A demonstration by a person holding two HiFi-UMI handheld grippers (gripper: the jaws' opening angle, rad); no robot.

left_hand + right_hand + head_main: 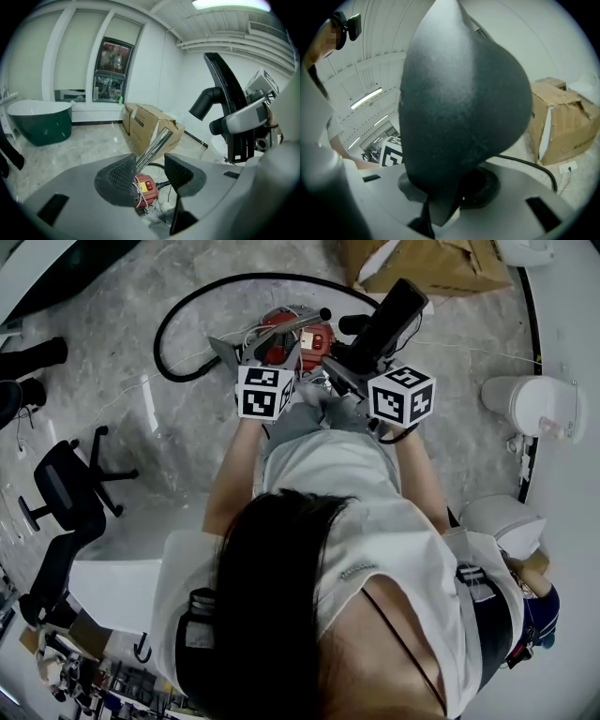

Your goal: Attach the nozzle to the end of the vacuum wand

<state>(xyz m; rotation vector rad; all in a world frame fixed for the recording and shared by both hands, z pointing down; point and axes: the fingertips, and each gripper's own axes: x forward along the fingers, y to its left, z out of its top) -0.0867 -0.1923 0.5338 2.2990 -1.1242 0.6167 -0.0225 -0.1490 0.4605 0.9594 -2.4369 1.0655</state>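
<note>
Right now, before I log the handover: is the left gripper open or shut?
Open. In the left gripper view, the left gripper's pads stand apart; the metal wand shows in the gap, not squeezed between them.

Nozzle [459, 108]: black plastic, matt, with a fine grainy texture across the whole face you see in the right gripper view.
Wand [154, 145]: bare metal tube, bright and mirror-smooth.
Vacuum [145, 186]: red plastic shell, glossy.
Your left gripper [146, 171]: smooth matt grey plastic body. Its pads [123, 174] are dark, dull, finely ribbed and look like rubber.
Box [147, 124]: brown cardboard, matt, creased.
Floor [70, 145]: pale veined stone look, polished, with soft reflections.
Tub [40, 122]: deep green outside, glossy.
Your shirt [375, 521]: light cloth, matt.
</note>
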